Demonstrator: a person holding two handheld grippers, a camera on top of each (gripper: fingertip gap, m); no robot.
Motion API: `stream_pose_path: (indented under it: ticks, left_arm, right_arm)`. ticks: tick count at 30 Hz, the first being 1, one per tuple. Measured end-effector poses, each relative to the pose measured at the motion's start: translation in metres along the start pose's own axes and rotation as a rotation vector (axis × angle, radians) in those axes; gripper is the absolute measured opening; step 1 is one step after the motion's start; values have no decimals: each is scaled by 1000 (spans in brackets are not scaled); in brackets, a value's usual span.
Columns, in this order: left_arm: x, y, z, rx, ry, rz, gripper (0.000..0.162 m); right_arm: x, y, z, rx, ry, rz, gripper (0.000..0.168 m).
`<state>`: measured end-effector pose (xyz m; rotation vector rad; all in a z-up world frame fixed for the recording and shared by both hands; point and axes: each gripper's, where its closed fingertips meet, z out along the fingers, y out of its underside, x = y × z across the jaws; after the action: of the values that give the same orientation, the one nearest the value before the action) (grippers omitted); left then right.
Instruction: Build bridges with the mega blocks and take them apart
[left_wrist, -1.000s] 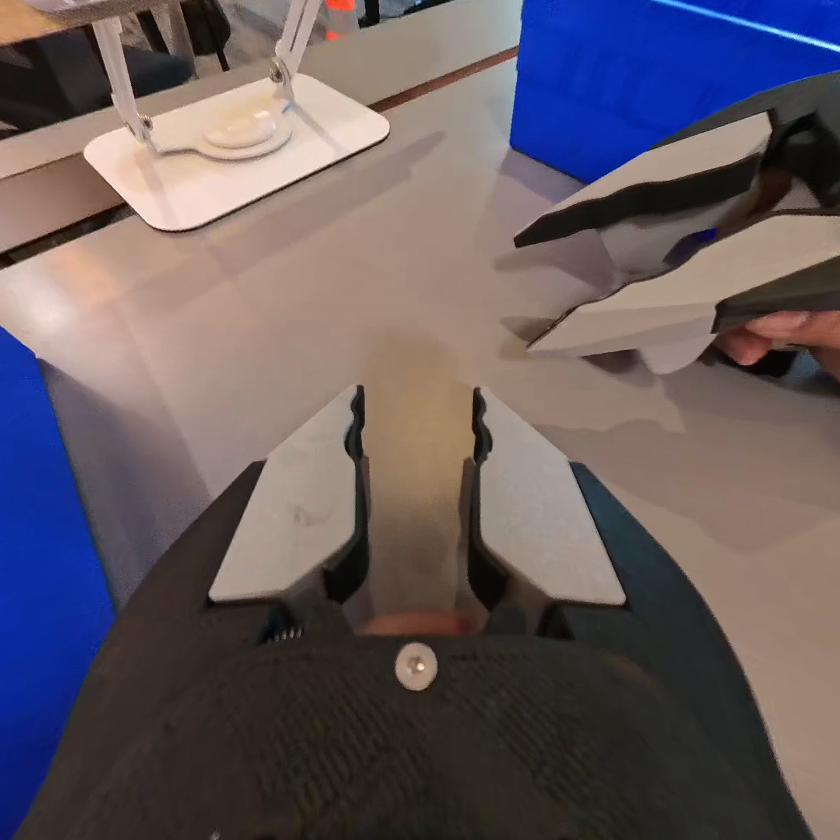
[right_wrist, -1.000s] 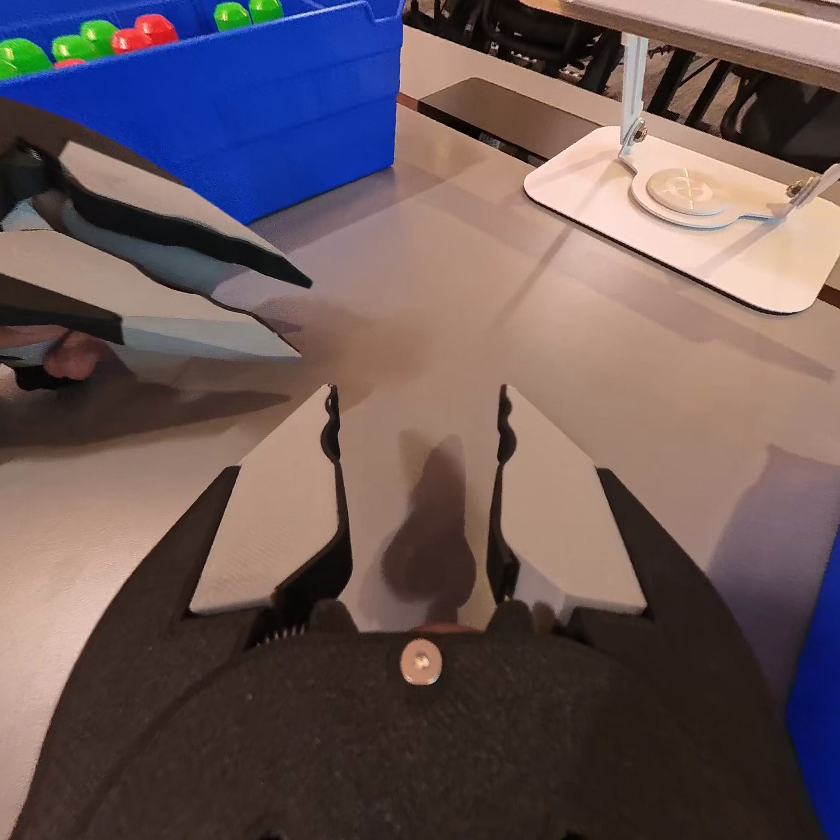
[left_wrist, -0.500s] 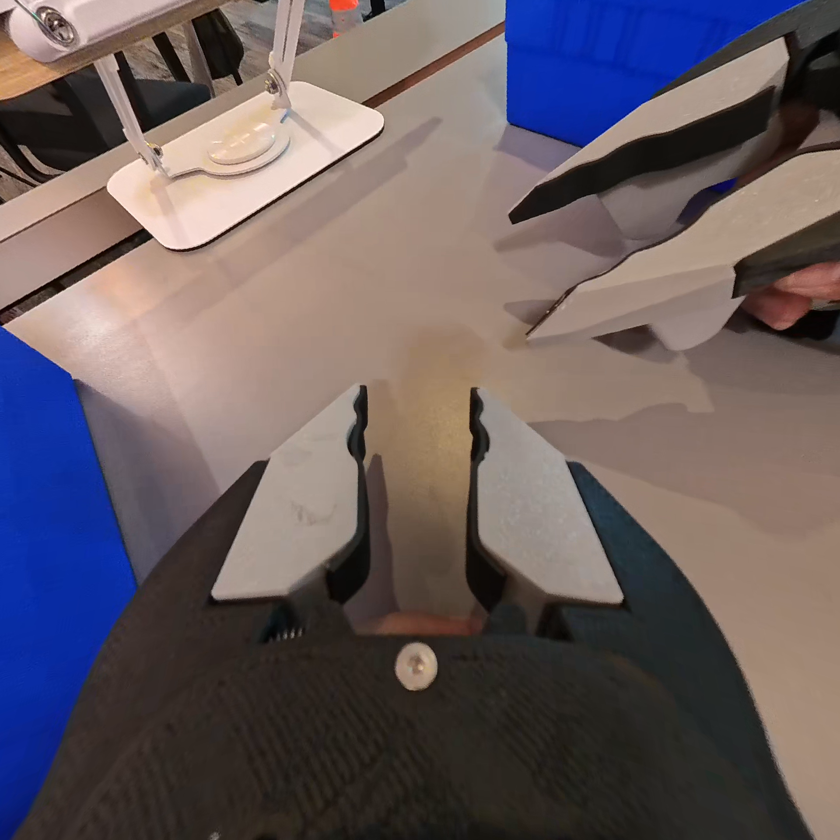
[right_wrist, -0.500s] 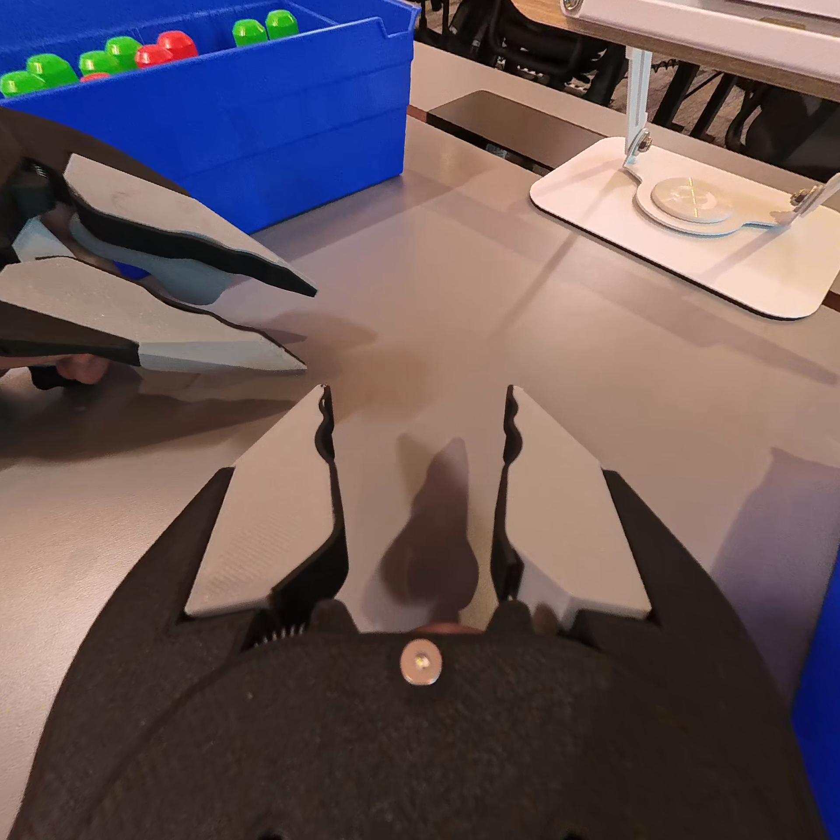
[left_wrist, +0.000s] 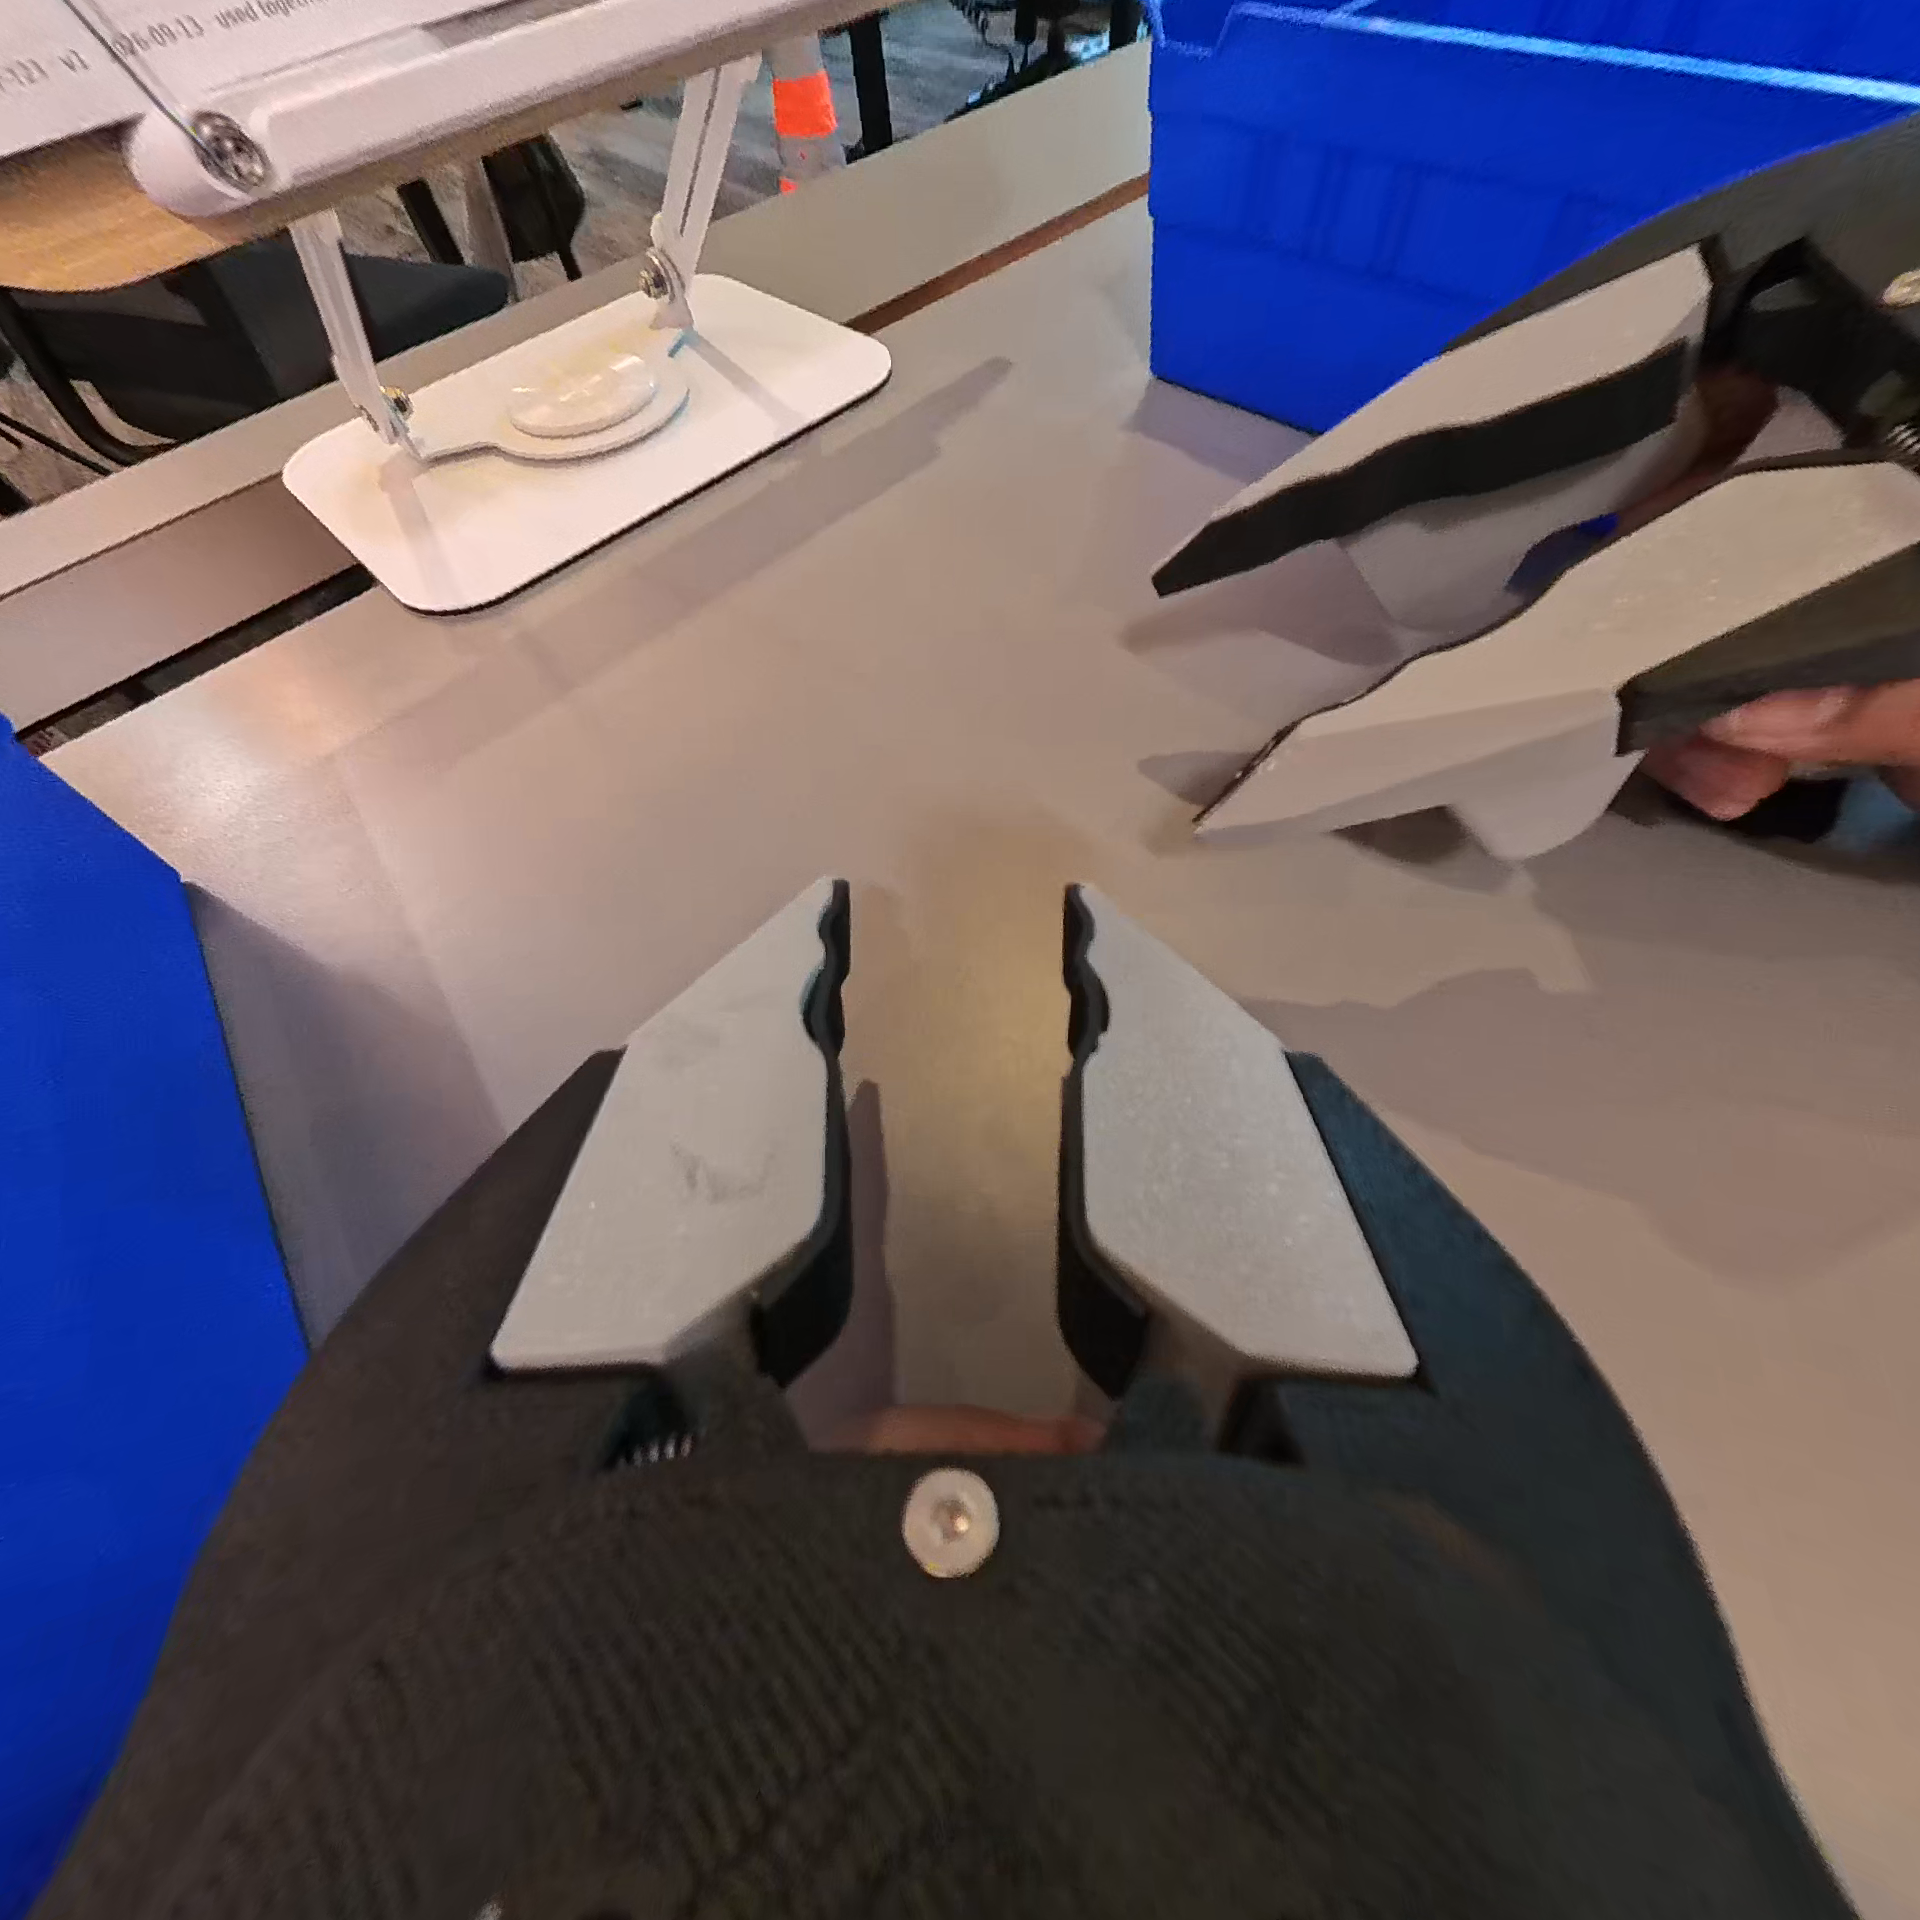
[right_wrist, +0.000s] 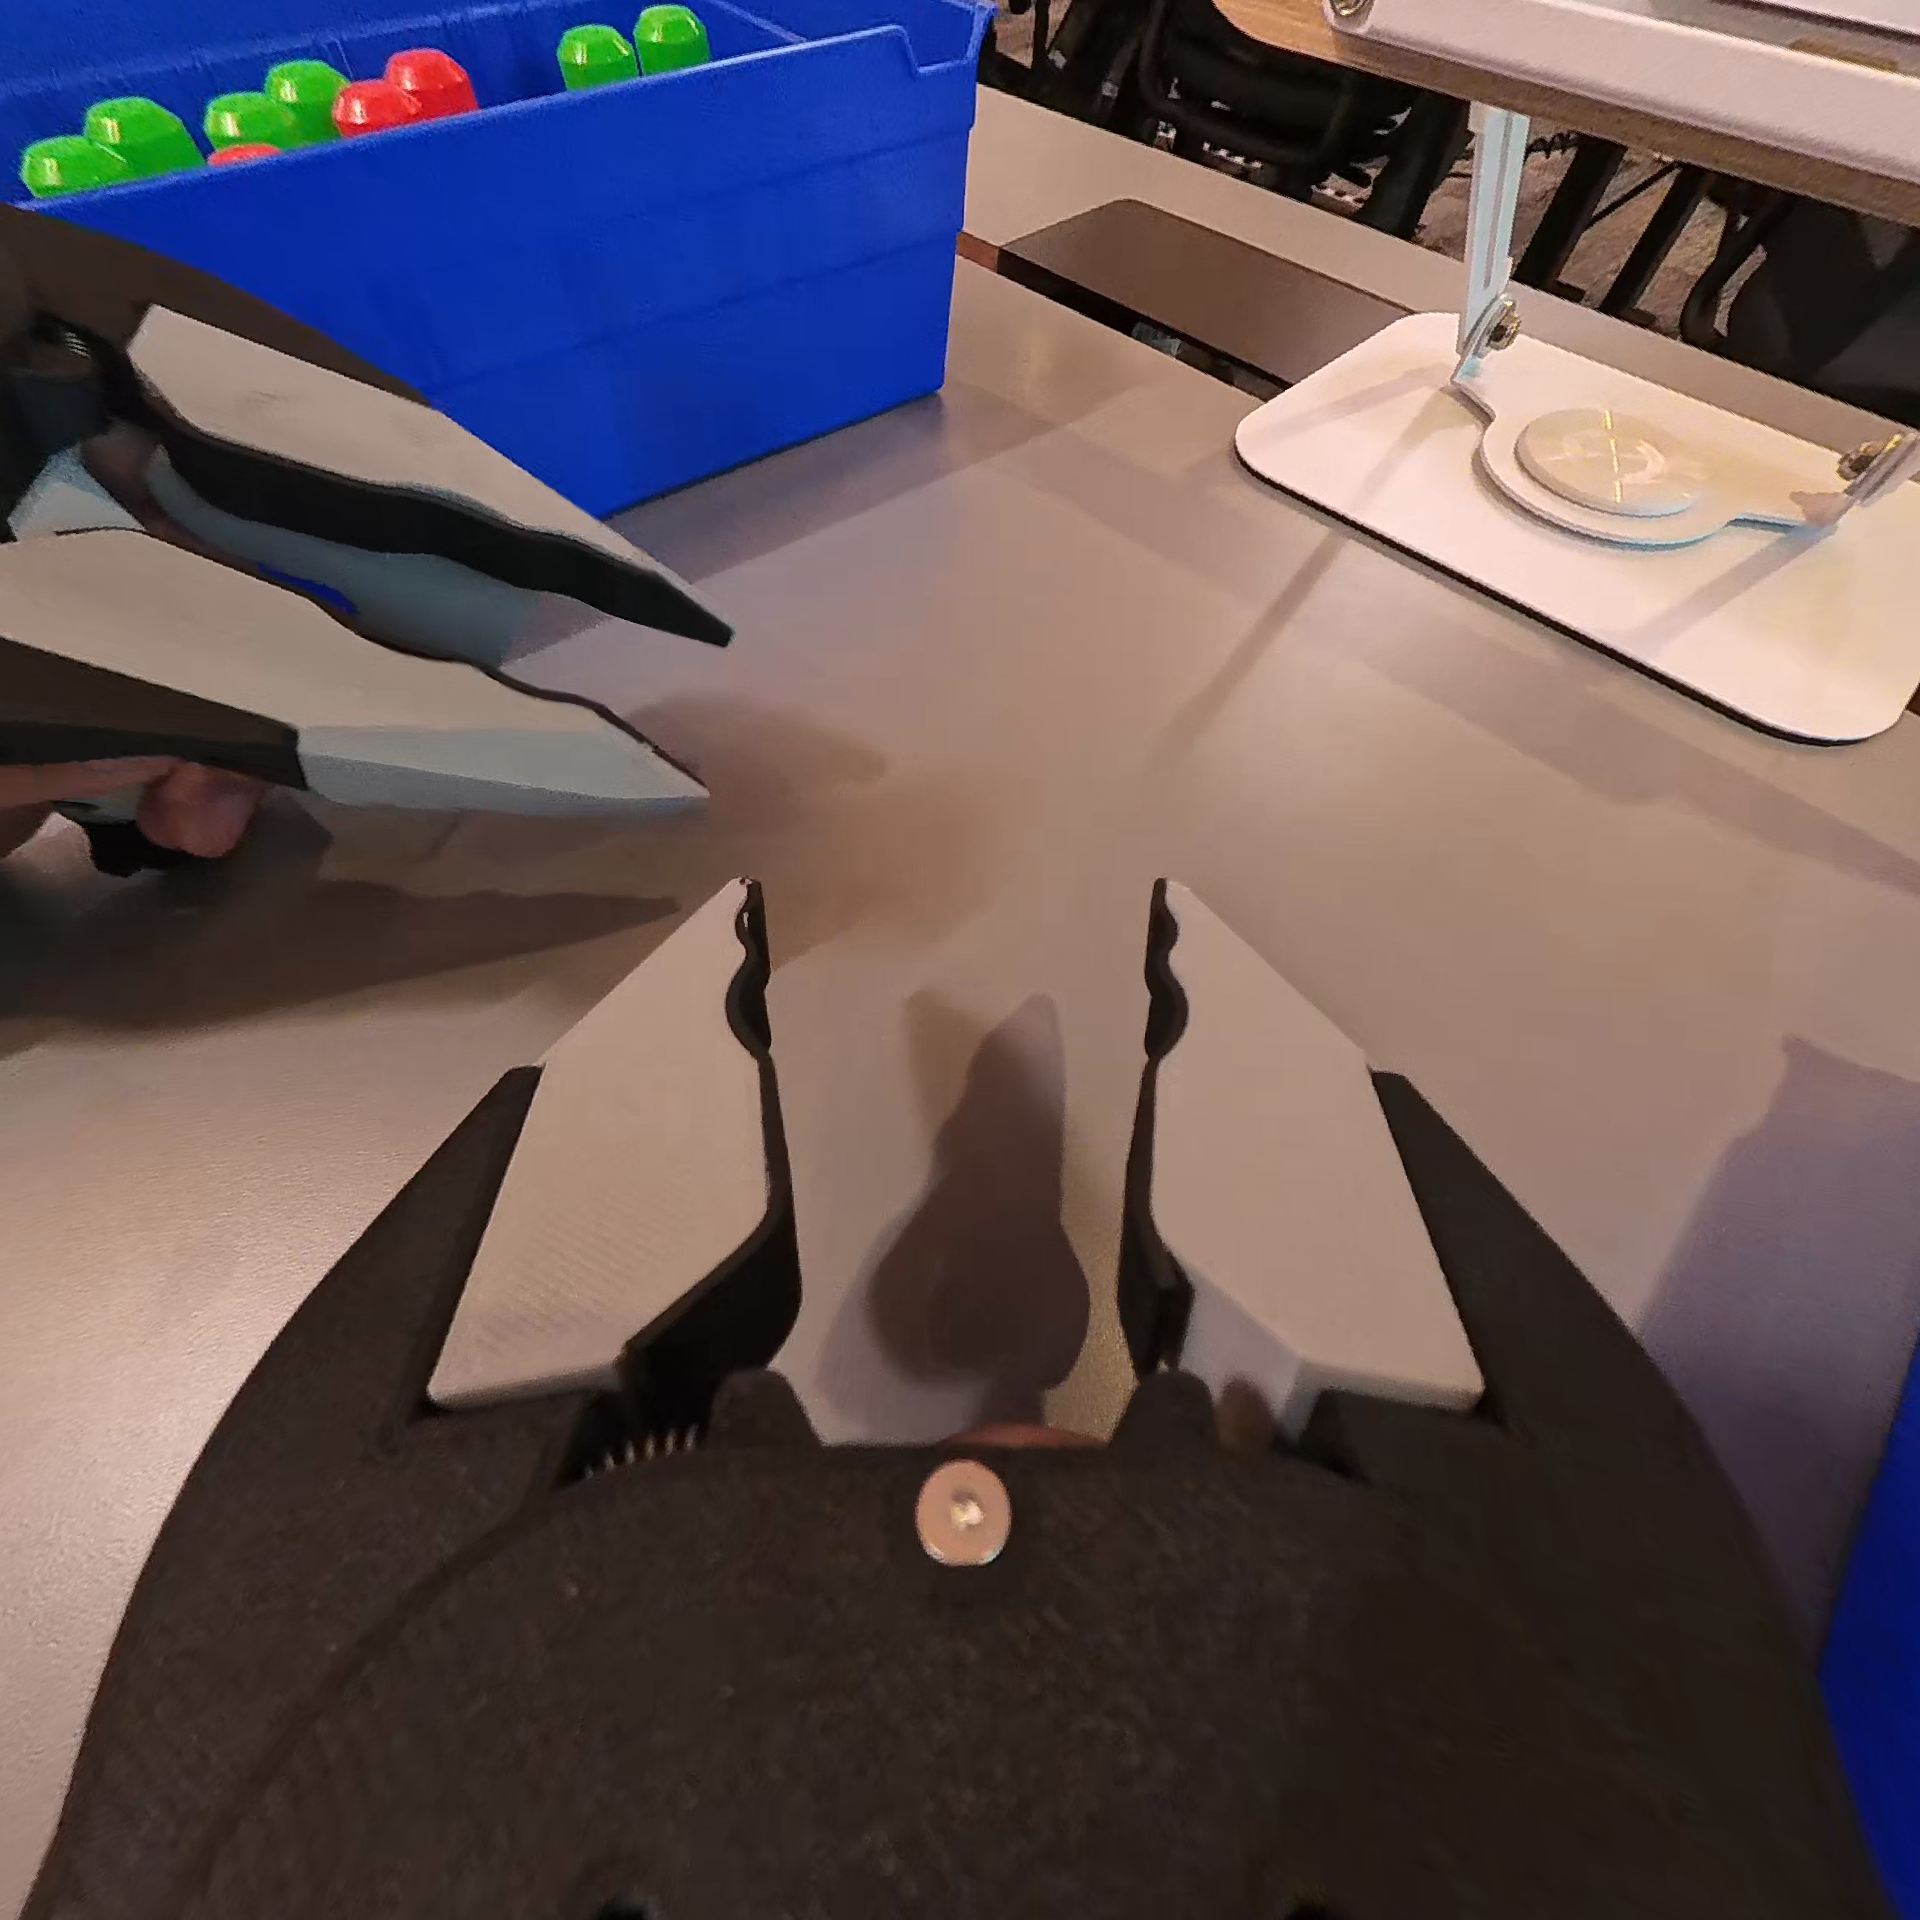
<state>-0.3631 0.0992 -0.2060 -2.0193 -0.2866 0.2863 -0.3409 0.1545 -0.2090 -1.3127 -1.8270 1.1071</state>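
Note:
Green mega blocks (right_wrist: 114, 145) and red mega blocks (right_wrist: 405, 94) lie in a blue bin (right_wrist: 644, 312) at the far left of the right wrist view. No block is on the grey table (left_wrist: 727, 727). My left gripper (left_wrist: 954, 894) is open and empty, low over the table; it also shows in the right wrist view (right_wrist: 717, 717). My right gripper (right_wrist: 954, 888) is open wider and empty; it also shows in the left wrist view (left_wrist: 1179, 707). The two grippers point toward each other, tips close but apart.
A white stand base (left_wrist: 582, 416) sits at the table's far edge, also in the right wrist view (right_wrist: 1610, 520). A blue bin wall (left_wrist: 1455, 208) stands behind the right gripper. Another blue bin (left_wrist: 94, 1143) borders the left side and shows at the right edge (right_wrist: 1881, 1558).
Both views have tilted up a little, so the stand and bins sit lower in frame. The left gripper's jaws have narrowed slightly. Both grippers stay empty.

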Motion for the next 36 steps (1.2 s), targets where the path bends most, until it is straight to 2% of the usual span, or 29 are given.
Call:
stream_pose_path:
  ticks: [12, 16, 18, 22, 26, 31, 33, 36]
  left_arm:
    - [-1, 2, 1, -16, -20, -1, 40]
    - [-9, 3, -1, -23, -52, 4, 39]
    - [-10, 4, -2, -22, -40, -16, 39]
    - [-10, 4, -1, -25, -35, -26, 39]
    - [-7, 6, -1, -31, -37, -10, 39]
    - [-7, 6, -1, -35, -37, 0, 39]
    - [-7, 6, -1, -33, -37, -1, 39]
    - [-11, 5, -2, -29, -48, -3, 39]
  right_arm:
    - [8, 2, -2, -17, 36, -9, 67]
    - [23, 6, -5, -34, 63, -92, 62]
    - [21, 6, -8, -20, 3, -130, 63]
    - [-3, 7, -17, 17, -271, -204, 59]
    - [16, 1, -21, 57, -229, -116, 58]
    - [2, -2, -20, 55, -174, -110, 57]
    - [-10, 1, -17, 29, -201, -140, 60]
    - [-40, 9, -23, -10, -345, -201, 62]
